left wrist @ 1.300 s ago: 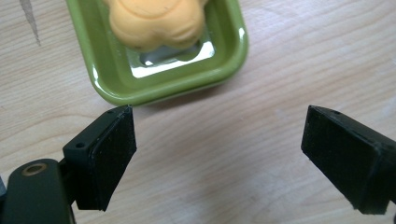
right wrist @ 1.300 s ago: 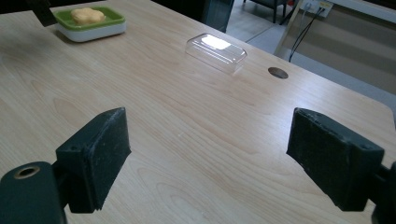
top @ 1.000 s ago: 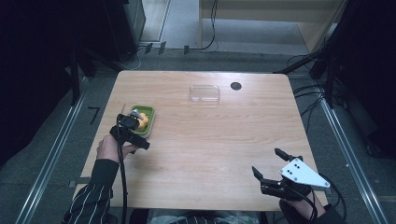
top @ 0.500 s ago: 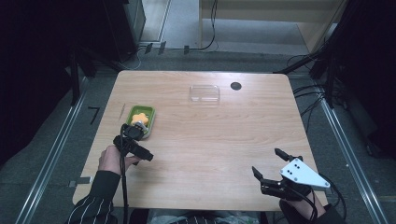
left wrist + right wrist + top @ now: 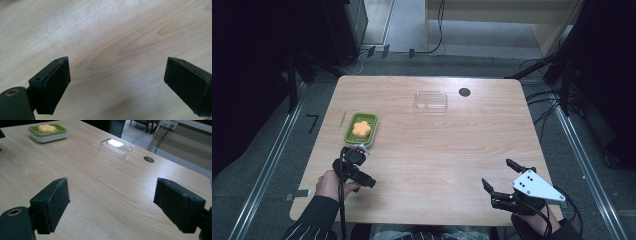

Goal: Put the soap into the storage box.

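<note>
Dim room, dark racks all round, and a pale wooden table point(image 5: 437, 150) lit in the middle of it. I'm looking down from the high view: a green soap dish point(image 5: 361, 129) sits at the left side of the table with an orange flower-shaped soap point(image 5: 361, 128) lying in it, and a clear plastic lid point(image 5: 431, 99) rests far centre, beside a small dark hole point(image 5: 464, 92) in the tabletop.

My left gripper point(image 5: 362, 172) hangs just on the near side of the dish, apart from it, jaws spread wide with nothing between them; its own camera looks straight down at bare wood past the two black pads point(image 5: 56, 86). My right gripper point(image 5: 499, 176) sits at the near right corner, jaws also wide and empty.

What matters now, as I read it: the lid goes onto the dish. From the right gripper view the lid point(image 5: 116, 148) lies ahead and far, the dish point(image 5: 48, 132) farther off to the left. The lid's long axis runs left to right across the table, while the dish's runs near to far. The right hand looks a little better placed for the lid; the left is nearest the dish.
</note>
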### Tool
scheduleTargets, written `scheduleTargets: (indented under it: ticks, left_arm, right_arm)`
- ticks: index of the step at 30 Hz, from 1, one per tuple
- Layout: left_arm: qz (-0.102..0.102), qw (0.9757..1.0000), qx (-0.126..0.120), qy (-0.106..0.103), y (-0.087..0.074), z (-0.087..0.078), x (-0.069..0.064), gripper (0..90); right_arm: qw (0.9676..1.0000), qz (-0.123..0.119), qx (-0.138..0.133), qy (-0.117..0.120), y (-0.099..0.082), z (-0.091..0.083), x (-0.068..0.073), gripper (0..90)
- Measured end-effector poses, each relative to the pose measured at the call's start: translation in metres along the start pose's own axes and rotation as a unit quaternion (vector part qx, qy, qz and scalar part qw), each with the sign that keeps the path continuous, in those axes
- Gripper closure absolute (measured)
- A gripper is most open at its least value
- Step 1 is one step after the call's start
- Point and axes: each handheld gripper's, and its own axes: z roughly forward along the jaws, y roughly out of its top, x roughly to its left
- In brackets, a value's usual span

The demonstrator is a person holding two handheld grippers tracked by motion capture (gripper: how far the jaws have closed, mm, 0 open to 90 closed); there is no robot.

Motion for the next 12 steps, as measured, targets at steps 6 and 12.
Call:
scheduleTargets:
  ticks: [6,12]
  left_arm:
    - [0.005,1.0000,0.000,-0.002,-0.0105,0.0017,-0.0038,7.0]
    - [0.014,0.9999,-0.008,0.000,-0.0077,0.0014,-0.0001,4.0]
  right_arm:
    - [1.0000,0.000,0.000,0.001,0.0001,0.0000,0.0002,13.4]
    - [1.0000,0.000,0.000,0.000,-0.0002,0.0003,-0.0003,13.4]
